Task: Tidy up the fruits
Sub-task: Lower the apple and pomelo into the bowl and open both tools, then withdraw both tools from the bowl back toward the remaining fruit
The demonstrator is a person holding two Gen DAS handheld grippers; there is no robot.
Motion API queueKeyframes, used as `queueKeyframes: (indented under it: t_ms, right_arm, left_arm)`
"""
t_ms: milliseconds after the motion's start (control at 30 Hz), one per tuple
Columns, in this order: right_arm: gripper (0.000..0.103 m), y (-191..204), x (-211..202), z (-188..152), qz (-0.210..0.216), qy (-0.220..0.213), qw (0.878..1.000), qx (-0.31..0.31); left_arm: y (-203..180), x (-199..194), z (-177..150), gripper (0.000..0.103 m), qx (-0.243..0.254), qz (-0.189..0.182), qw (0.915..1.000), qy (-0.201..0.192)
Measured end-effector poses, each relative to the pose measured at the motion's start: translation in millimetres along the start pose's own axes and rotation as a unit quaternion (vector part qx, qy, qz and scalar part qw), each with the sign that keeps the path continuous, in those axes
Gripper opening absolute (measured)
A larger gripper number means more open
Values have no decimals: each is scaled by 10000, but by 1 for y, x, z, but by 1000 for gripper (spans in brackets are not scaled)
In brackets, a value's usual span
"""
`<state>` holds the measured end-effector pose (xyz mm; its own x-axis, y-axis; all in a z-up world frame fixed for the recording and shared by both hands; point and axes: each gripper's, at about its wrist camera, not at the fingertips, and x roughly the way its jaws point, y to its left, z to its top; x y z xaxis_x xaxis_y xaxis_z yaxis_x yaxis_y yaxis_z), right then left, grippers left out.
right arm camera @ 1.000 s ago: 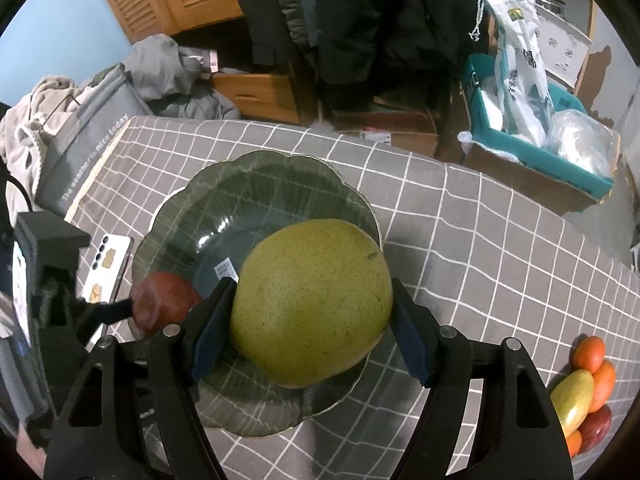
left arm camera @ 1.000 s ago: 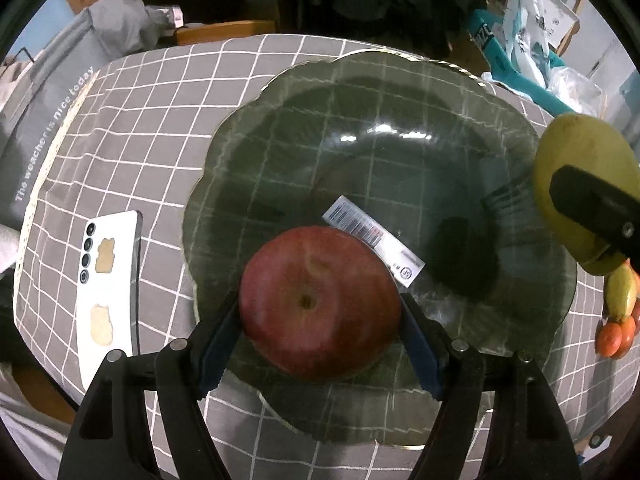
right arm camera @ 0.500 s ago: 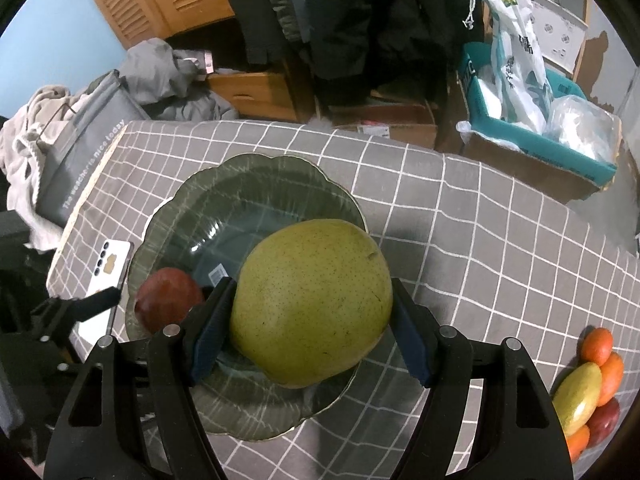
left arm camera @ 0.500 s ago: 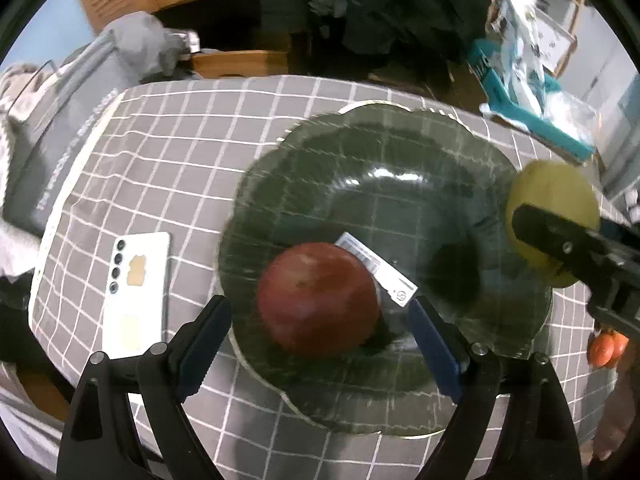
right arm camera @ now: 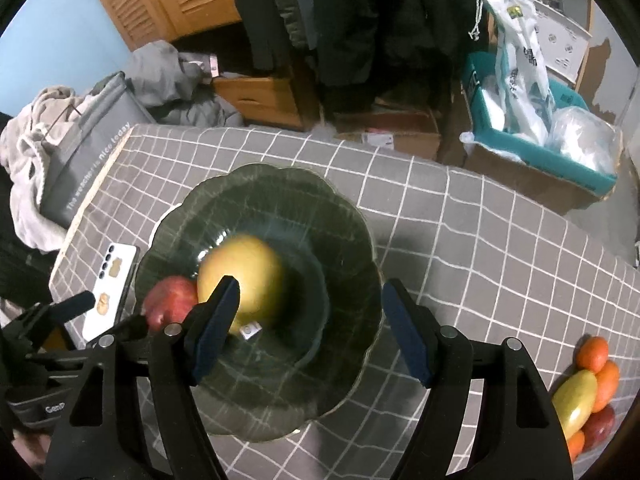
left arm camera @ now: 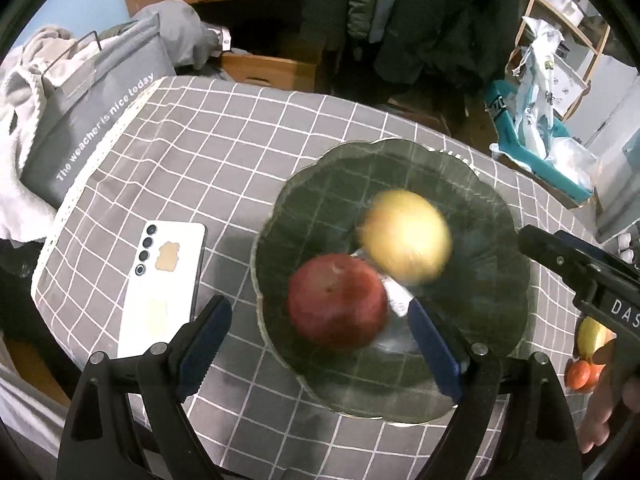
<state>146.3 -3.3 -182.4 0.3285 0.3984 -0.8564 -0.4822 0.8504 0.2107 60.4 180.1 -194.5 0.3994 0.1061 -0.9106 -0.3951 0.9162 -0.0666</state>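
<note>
A dark green scalloped glass plate (left arm camera: 460, 184) (right arm camera: 344, 240) lies on the grey checked tablecloth. On it sit a red apple (left arm camera: 336, 300) (right arm camera: 170, 300) and, touching it, a big yellow-green pear-like fruit (left arm camera: 406, 236) (right arm camera: 240, 272), blurred. My left gripper (left arm camera: 316, 344) is open and empty, raised above the plate's near edge. My right gripper (right arm camera: 310, 320) is open and empty, above the plate; it shows at the right of the left wrist view (left arm camera: 576, 264).
A white phone (left arm camera: 164, 288) (right arm camera: 110, 292) lies left of the plate. A pile of small fruits (right arm camera: 588, 388) (left arm camera: 588, 356), orange, yellow and red, lies at the table's right. A grey bag (left arm camera: 92, 116) leans at the left table edge. A label (right arm camera: 250, 330) lies in the plate.
Both grippers opened and drew back upward. The apple was let go onto the plate, then the yellow-green fruit was let go beside it.
</note>
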Motion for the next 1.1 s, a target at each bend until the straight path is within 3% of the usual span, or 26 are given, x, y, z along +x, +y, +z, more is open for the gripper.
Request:
queueKeyframes:
  t_ms: [200, 433, 733, 1100]
  right_arm:
    - [75, -1, -7, -1, -136, -90, 9999, -27]
    - [75, 1, -29, -5, -621, -367, 9971, -249]
    - [79, -9, -74, -14, -851, -809, 9927, -259]
    - [85, -40, -143, -31, -1033, -1320, 9858, 7]
  left_arm:
    - [-3, -10, 0, 91, 34, -26, 9999, -108]
    - [-12, -28, 0, 91, 134, 6, 9992, -366]
    - [-27, -57, -1, 91, 249, -138, 9971, -699]
    - [-59, -91, -3, 102, 502, -414, 9917, -1111]
